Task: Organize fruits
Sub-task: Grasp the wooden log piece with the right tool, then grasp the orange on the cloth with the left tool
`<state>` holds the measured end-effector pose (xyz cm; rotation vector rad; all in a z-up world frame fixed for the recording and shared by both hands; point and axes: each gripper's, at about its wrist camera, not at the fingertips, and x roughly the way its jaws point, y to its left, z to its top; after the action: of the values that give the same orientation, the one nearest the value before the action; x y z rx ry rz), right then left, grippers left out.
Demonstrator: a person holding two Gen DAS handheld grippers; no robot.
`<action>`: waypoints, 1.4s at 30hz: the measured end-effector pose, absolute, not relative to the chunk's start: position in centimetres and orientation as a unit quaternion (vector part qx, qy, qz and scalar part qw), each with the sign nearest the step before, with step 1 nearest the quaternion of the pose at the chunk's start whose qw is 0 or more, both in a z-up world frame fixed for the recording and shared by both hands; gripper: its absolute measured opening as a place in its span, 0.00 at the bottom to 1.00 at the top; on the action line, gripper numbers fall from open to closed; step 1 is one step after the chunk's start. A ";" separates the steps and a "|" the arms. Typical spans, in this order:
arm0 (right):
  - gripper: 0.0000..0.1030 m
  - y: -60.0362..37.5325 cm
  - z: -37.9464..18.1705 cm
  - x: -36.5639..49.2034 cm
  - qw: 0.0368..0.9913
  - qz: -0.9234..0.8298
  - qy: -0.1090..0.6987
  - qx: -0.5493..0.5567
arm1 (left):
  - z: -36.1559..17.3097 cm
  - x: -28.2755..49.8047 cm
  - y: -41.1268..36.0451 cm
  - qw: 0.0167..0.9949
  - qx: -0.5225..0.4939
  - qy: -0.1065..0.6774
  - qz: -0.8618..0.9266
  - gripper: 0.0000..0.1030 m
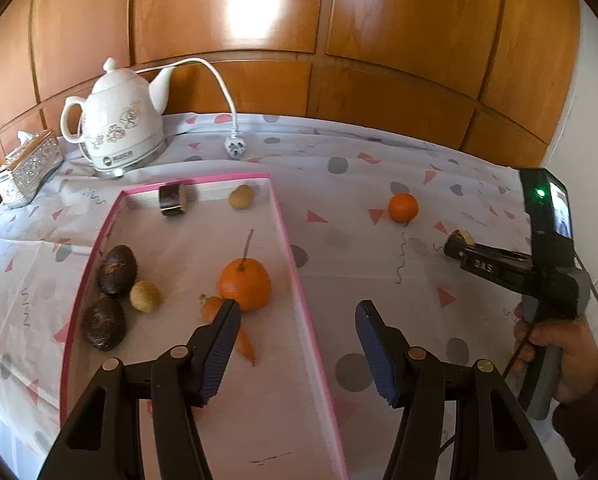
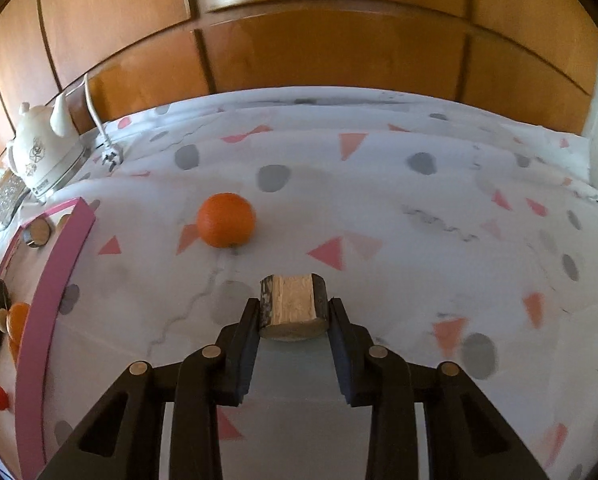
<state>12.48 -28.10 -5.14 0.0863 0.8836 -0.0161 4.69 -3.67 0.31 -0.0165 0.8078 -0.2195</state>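
A pink-rimmed tray (image 1: 285,232) holds a stemmed orange (image 1: 245,284), a small carrot (image 1: 213,308), two dark avocados (image 1: 117,270), two small tan fruits (image 1: 145,297) and a dark sugarcane piece (image 1: 173,199). My left gripper (image 1: 297,322) is open and empty above the tray's right rim. My right gripper (image 2: 293,312) is shut on a cut sugarcane piece (image 2: 293,306) above the tablecloth; it also shows in the left wrist view (image 1: 461,246). A loose orange (image 2: 226,220) lies on the cloth to its far left, also seen in the left wrist view (image 1: 403,207).
A white teapot kettle (image 1: 119,120) with cord and plug (image 1: 235,148) stands at the back left, beside a glittery tissue box (image 1: 29,168). Wooden cabinet doors (image 1: 299,20) back the table. A patterned tablecloth (image 2: 419,220) covers the table.
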 end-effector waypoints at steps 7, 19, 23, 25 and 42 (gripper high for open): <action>0.32 -31.6 -5.4 10.1 0.905 -0.055 0.419 0.040 | 0.0 5.0 -5.2 0.909 0.000 0.399 -0.117 0.59; 0.32 -32.5 -6.0 9.5 0.907 -0.078 0.410 0.048 | -0.1 5.7 -7.4 0.908 0.013 0.401 -0.125 0.59; 0.32 -32.2 -6.0 9.7 0.908 -0.081 0.409 0.037 | -0.2 6.3 -8.2 0.906 0.015 0.403 -0.127 0.59; 0.32 -32.2 -6.1 9.7 0.908 -0.080 0.409 0.039 | -0.3 6.8 -8.5 0.904 0.010 0.408 -0.128 0.59; 0.32 -32.7 -6.3 9.5 0.911 -0.071 0.403 0.059 | -1.5 14.6 -14.1 0.893 -0.021 0.426 -0.145 0.58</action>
<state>9.52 -32.66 -6.26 0.1218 0.8304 -0.1460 14.56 -14.09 -1.46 -0.0427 0.8842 -0.3016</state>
